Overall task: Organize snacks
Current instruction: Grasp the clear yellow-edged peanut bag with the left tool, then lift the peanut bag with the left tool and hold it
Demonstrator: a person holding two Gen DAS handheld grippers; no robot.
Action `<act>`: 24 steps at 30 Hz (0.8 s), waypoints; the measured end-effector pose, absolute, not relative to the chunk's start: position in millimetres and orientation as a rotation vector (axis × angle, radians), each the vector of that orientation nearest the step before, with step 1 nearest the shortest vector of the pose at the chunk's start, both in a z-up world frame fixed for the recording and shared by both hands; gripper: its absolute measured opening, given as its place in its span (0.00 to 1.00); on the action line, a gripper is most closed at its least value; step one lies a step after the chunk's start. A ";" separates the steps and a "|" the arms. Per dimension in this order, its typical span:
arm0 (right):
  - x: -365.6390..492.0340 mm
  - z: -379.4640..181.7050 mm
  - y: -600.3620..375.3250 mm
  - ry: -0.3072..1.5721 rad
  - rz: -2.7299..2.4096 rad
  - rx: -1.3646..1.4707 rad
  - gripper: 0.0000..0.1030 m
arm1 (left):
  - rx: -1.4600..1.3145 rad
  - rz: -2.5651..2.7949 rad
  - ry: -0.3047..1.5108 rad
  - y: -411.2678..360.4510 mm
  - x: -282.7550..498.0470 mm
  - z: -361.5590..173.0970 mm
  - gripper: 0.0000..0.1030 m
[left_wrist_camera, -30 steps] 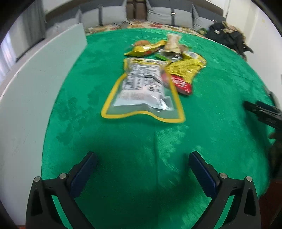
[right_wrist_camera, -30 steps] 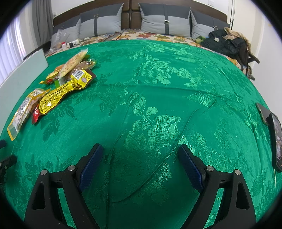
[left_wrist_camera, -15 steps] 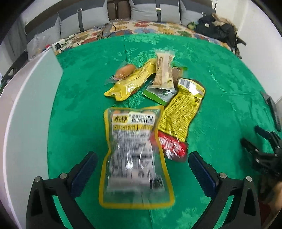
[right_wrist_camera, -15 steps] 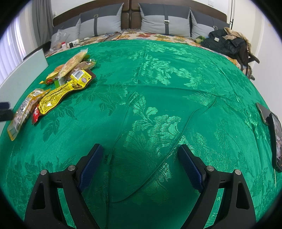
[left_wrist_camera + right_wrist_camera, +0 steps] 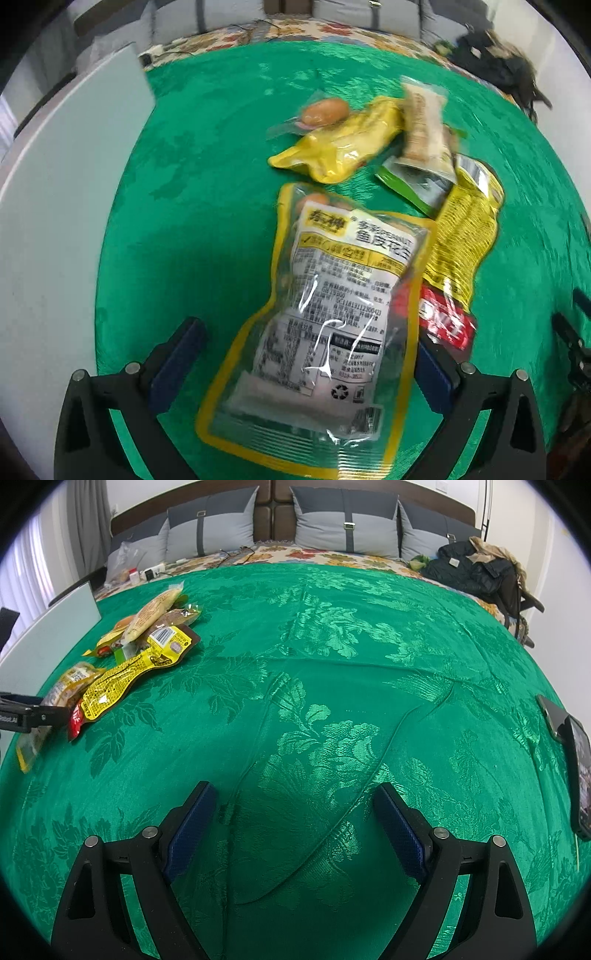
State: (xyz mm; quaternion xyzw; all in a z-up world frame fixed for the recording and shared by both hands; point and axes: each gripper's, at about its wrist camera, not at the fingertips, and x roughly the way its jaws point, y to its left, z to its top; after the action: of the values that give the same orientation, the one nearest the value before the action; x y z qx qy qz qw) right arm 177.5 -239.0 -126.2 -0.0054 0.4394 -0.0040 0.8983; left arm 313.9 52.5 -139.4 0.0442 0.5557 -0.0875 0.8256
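Note:
A clear, yellow-edged peanut pouch [image 5: 328, 317] lies on the green cloth, its near end between the fingers of my open left gripper [image 5: 306, 354]. To its right lie a yellow-and-red packet [image 5: 461, 251], a green packet [image 5: 413, 181], a beige bar [image 5: 423, 125], a plain yellow pouch [image 5: 343, 144] and a sausage [image 5: 325, 112]. In the right wrist view the same snack pile [image 5: 136, 646] sits far left, with the left gripper's finger [image 5: 33, 712] reaching into it. My right gripper [image 5: 295, 830] hangs open over bare cloth, holding nothing.
A white board [image 5: 55, 206] runs along the left side of the bed. A phone [image 5: 580, 768] lies at the right edge. Pillows [image 5: 343, 528] and a dark jacket [image 5: 476, 572] sit at the far end.
My left gripper has moved forward over the snacks; the peanut pouch, first well ahead, now lies between its fingers. The right gripper has stayed still.

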 end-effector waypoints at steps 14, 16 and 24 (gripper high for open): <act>177.6 -126.2 -238.6 0.910 -0.009 -0.011 0.87 | 0.010 -0.090 1.113 75.5 271.5 -131.8 0.58; 177.5 -126.2 -238.6 0.910 -0.009 -0.011 0.87 | 0.000 -0.057 1.109 75.9 257.4 -132.1 0.58; 177.3 -126.2 -238.6 0.910 -0.010 -0.011 0.87 | 0.011 -0.036 1.014 74.4 239.1 -145.3 0.83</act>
State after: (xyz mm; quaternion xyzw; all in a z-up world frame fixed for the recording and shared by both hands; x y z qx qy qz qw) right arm 177.3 -238.6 -126.2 -0.0054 0.4395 -0.0048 0.8982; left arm 239.1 74.4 -145.3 0.0053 0.4856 -0.0174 0.8740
